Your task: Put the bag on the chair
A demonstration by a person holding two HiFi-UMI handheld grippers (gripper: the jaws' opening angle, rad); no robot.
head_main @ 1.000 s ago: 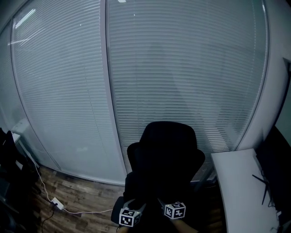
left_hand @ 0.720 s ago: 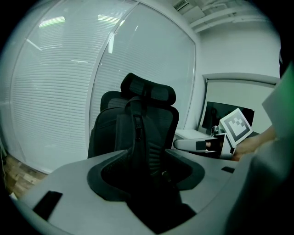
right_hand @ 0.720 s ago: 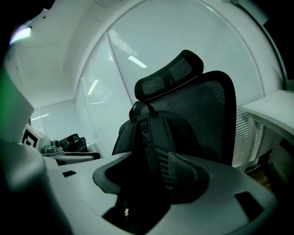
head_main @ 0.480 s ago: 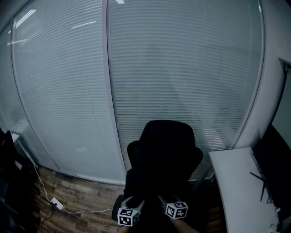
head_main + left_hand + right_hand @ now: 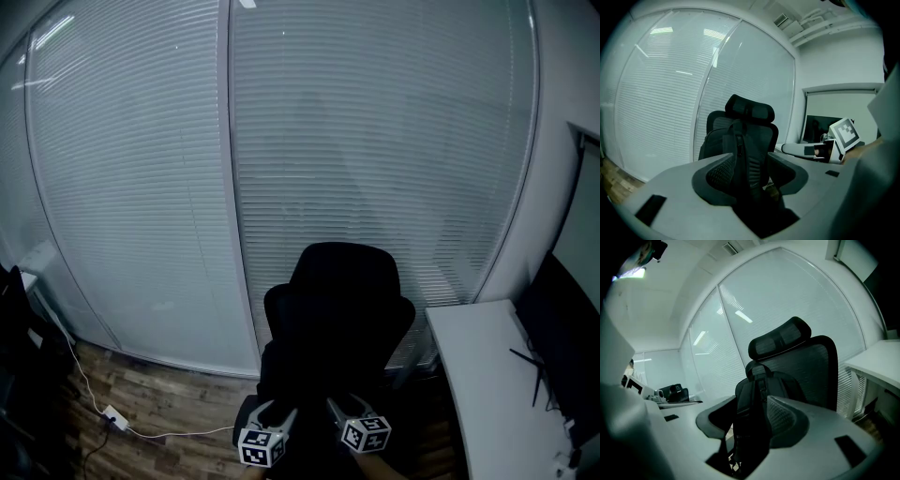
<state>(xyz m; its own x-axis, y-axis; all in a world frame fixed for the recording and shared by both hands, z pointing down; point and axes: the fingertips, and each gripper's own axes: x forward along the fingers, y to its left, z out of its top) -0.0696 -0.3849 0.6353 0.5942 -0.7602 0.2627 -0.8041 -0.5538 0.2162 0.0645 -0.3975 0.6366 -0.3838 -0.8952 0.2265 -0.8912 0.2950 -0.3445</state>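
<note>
Left gripper view shows the left claw clenched on a strap of the black bag, in front of the chair; the right claw grips a strap too.

In the head view the chair stands just below centre, with its backrest toward the glass wall, which fills the field from 9 through 12 to 2 o'clock behind it. The bag stands upright in front of the chair's backrest, against it. The left gripper and the right gripper sit side by side at 6 o'clock, before the chair. Each has a strap of the bag between its fingers. A desk lies at 4 o'clock, just right of the chair. At 8 o'clock a power strip lies on the floor, near the wall's foot.
</note>
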